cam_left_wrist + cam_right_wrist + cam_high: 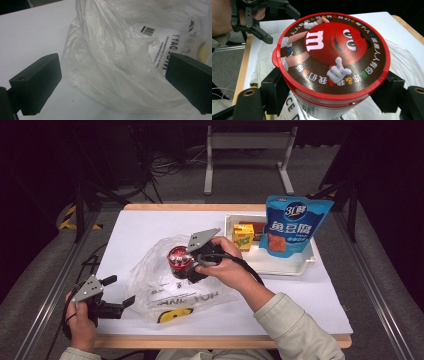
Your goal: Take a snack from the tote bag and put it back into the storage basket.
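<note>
Right gripper [187, 265] is clamped on the candy tub [178, 258] above the plastic bag [165, 287] (bagging unfinished), left gripper [120, 295] spread.

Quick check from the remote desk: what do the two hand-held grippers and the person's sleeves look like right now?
Both are black hand-held grippers with two blocky jaws. The left hand-held gripper and the right hand-held gripper each carry a grey three-cornered plate on top, dotted with small holes. A black cable trails from the right one. The person wears pale beige-green long sleeves.
</note>
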Demonstrator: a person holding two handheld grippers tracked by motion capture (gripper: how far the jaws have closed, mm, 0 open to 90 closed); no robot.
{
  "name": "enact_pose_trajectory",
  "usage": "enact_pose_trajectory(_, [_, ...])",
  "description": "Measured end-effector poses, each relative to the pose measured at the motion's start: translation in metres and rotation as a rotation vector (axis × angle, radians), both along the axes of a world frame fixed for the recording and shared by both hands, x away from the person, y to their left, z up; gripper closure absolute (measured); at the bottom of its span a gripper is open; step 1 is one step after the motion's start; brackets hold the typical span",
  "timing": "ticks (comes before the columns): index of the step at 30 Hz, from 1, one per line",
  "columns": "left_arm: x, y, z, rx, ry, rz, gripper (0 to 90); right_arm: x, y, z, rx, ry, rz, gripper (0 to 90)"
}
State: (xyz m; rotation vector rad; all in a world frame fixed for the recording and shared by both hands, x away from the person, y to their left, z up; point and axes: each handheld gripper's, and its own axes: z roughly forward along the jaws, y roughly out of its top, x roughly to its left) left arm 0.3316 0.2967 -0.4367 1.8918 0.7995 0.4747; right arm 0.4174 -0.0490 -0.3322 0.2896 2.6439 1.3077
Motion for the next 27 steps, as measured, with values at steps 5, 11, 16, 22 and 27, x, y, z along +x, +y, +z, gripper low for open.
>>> enact_pose_trajectory(5, [0.0, 0.0, 0.0, 0.004, 0.002, 0.0, 1.1, 0.0, -0.012, 0.007, -0.002, -0.009, -0.016, 25.8])
enact_pose_trajectory(11, [0.0, 0.0, 0.0, 0.001, 0.0, 0.002, 1.1, 0.001, -0.023, 0.013, -0.007, -0.014, -0.033, 25.8])
enact_pose_trajectory(16, [0.0, 0.0, 0.0, 0.001, 0.001, 0.002, 1.1, 0.002, -0.034, 0.018, -0.004, -0.019, -0.048, 25.8])
enact_pose_trajectory(22, [0.0, 0.0, 0.0, 0.005, 0.003, 0.002, 1.1, 0.003, -0.047, 0.022, -0.012, -0.015, -0.068, 25.8])
enact_pose_trajectory(27, [-0.001, 0.0, 0.0, 0.005, 0.004, 0.003, 1.1, 0.005, -0.057, 0.024, -0.015, -0.014, -0.086, 25.8])
